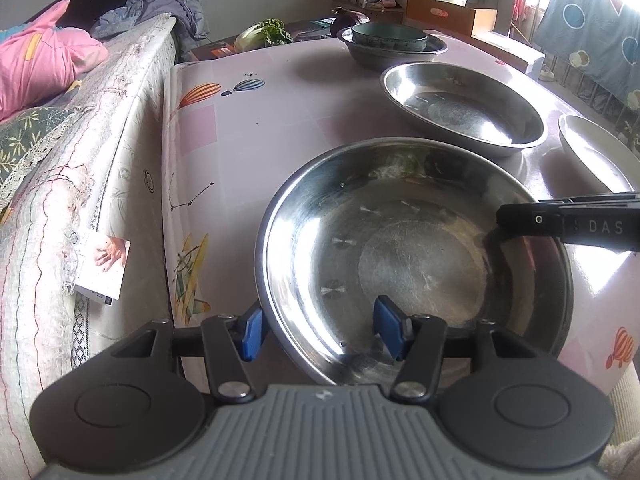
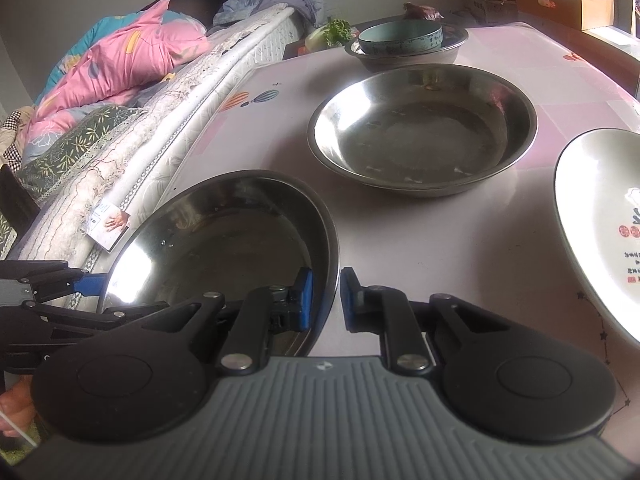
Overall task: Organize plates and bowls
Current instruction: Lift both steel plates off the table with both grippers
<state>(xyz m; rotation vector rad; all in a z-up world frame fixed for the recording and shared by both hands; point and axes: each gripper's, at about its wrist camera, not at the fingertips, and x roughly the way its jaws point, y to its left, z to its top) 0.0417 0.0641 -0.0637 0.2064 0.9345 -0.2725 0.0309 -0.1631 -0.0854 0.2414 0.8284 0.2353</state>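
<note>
The near steel plate (image 1: 416, 264) is set at the table (image 1: 280, 120) edge, beside the bed (image 1: 80, 140). Its right rim is pinched by the right gripper (image 2: 325, 300), fingers narrow. Its left rim is straddled by the left gripper (image 1: 316, 330), seemingly not gripped, pads half apart

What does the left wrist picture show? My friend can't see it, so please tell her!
The left gripper straddles the near rim of a big steel plate on a pink table, its blue pads apart. The right gripper grips its far-right rim.
</note>
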